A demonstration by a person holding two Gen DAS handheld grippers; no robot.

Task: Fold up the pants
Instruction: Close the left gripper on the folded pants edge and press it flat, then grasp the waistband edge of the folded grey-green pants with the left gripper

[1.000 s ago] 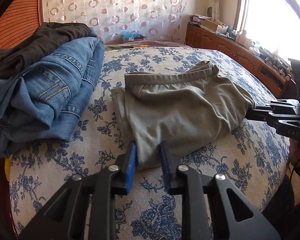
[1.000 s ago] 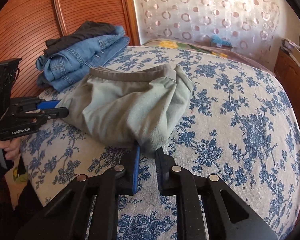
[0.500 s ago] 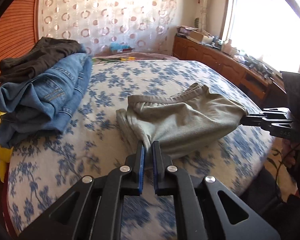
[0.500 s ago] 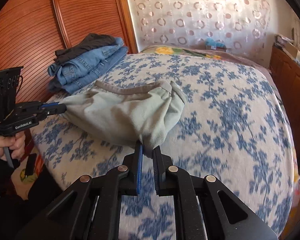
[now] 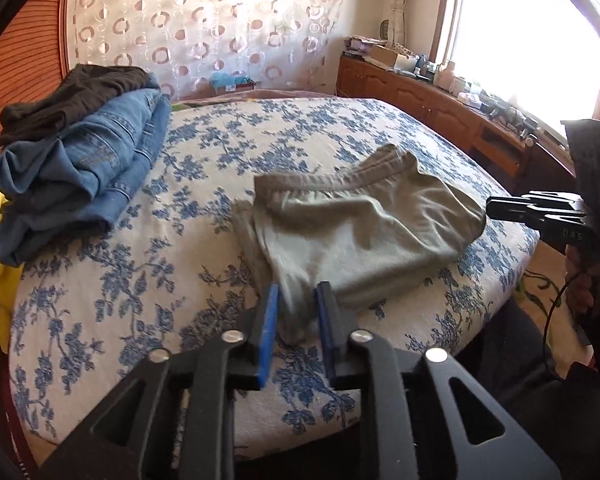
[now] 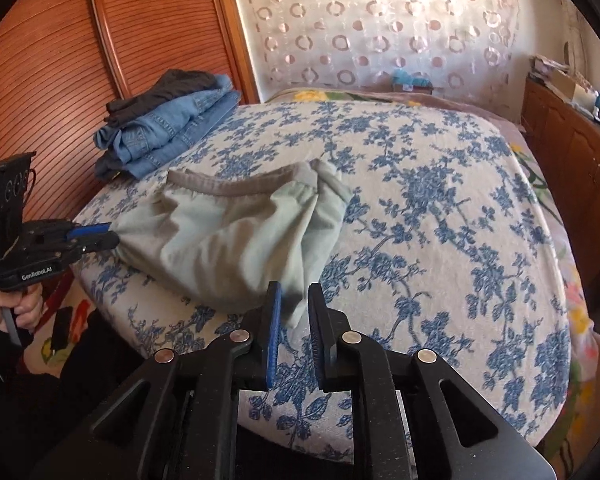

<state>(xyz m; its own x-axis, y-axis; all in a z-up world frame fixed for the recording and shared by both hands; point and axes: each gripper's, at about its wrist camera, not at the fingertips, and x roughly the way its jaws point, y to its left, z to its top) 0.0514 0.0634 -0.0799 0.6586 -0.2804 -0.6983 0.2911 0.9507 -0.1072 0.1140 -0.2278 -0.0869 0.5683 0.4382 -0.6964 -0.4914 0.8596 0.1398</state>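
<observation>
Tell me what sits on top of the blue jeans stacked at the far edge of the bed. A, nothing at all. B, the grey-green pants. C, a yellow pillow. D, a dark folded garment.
D: a dark folded garment lies on the blue jeans, while the grey-green pants lie apart on the bed.

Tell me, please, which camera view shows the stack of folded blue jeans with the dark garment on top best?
The left wrist view: the stack of folded blue jeans lies close and large there, seams and pockets visible. The right wrist view shows it smaller and farther away, beside the wooden slatted wall.
</observation>
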